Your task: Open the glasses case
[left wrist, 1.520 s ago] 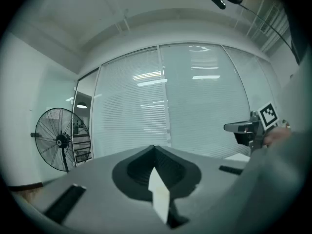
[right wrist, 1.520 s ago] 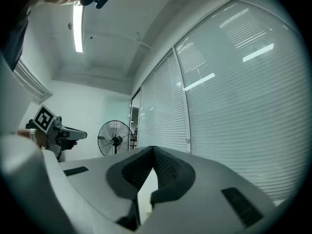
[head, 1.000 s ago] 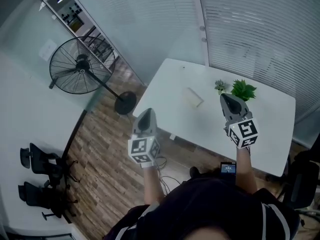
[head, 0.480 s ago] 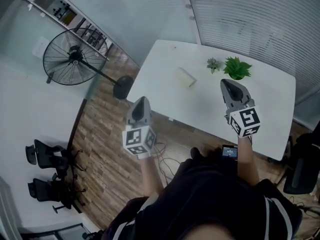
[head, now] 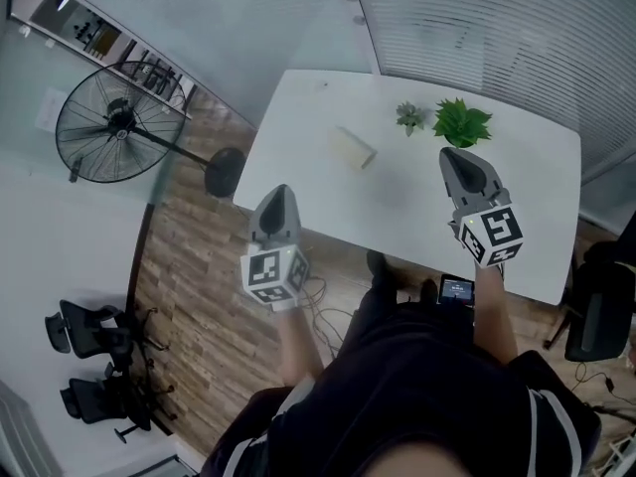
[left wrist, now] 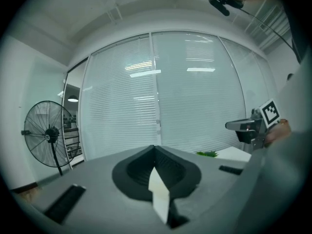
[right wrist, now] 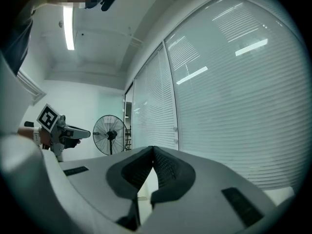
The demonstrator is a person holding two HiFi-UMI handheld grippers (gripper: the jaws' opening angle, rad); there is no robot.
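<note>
A beige glasses case lies closed on the white table, towards its left half. My left gripper is held off the table's near edge, over the wooden floor, below and left of the case. Its jaws are shut and hold nothing. My right gripper is over the table to the right of the case, just below the green plant. It is shut as well, with nothing in it. Both gripper views look level at the window blinds and show no case. Each shows the other gripper: the right gripper and the left gripper.
A smaller potted plant stands beside the green one at the table's far side. A standing fan is on the floor to the left. Dark office chairs are at the lower left, another chair at the right. Window blinds run behind the table.
The head view has swung, so the table, case and plants now sit higher and further left in the picture. Both grippers stay shut, and each has shifted a little.
</note>
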